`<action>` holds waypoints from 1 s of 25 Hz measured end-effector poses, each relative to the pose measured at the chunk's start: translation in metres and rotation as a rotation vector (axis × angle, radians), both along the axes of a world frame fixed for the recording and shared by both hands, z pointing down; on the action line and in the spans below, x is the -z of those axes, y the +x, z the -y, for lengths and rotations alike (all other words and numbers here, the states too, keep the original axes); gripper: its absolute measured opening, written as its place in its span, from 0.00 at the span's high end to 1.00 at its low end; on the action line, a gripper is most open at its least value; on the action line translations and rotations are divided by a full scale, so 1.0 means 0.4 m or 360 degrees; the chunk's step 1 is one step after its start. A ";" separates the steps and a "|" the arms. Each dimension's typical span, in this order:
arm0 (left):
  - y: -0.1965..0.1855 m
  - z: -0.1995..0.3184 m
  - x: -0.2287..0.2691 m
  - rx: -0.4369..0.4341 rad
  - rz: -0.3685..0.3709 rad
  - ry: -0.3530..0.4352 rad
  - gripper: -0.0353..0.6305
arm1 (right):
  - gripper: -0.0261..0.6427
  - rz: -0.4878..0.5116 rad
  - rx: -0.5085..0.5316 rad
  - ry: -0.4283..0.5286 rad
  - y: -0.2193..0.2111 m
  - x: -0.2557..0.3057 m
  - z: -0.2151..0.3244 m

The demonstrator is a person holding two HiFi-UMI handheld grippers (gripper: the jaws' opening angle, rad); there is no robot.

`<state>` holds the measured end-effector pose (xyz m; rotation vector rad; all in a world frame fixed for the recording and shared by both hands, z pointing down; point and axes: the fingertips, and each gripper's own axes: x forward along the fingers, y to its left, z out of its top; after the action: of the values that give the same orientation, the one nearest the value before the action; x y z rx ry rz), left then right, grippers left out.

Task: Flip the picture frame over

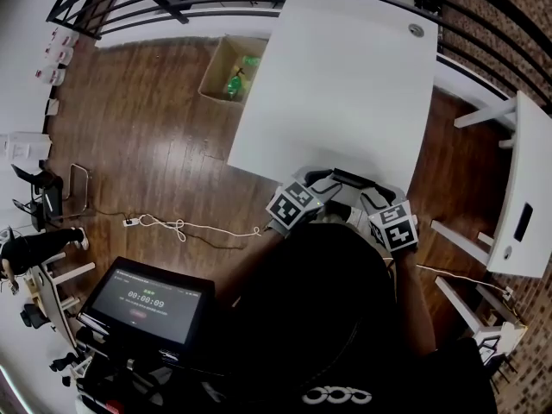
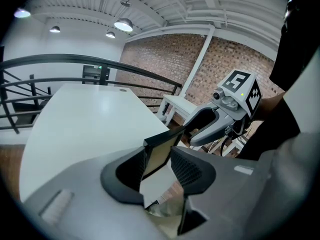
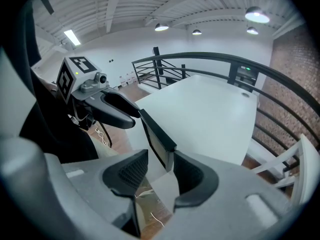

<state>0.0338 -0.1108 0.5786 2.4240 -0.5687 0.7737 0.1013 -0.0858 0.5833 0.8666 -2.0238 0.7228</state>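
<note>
Left gripper: jaws closed on one end of picture frame. Right gripper clamps the opposite end. Frame is tilted on edge above the near edge of the white table, apparently clear of it, probably for room to rotate.

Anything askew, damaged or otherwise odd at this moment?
Nothing stands out. The picture frame is held tilted between the left tool and the right tool by the near edge of the white table, which fits a flip; no damage shows.
</note>
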 end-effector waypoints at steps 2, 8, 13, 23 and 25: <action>0.001 0.019 -0.004 -0.0025 -0.0001 -0.0007 0.71 | 0.75 -0.0009 -0.0017 -0.0002 0.001 -0.005 0.022; 0.007 0.068 -0.014 -0.0086 0.0002 -0.0037 0.71 | 0.75 -0.0032 -0.0064 -0.0025 0.010 -0.018 0.079; 0.010 0.110 -0.035 -0.0122 0.0007 -0.0072 0.71 | 0.75 -0.0041 -0.0103 -0.0060 0.017 -0.042 0.128; 0.014 0.178 -0.088 -0.0212 0.0066 -0.0145 0.71 | 0.75 -0.0079 -0.0128 -0.0157 0.025 -0.110 0.186; 0.016 0.197 -0.104 -0.0230 0.0077 -0.0156 0.71 | 0.75 -0.0085 -0.0138 -0.0184 0.025 -0.130 0.201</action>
<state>0.0403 -0.1894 0.6202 2.3809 -0.3678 0.9002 0.1115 -0.1661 0.6351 0.9009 -1.8871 0.8475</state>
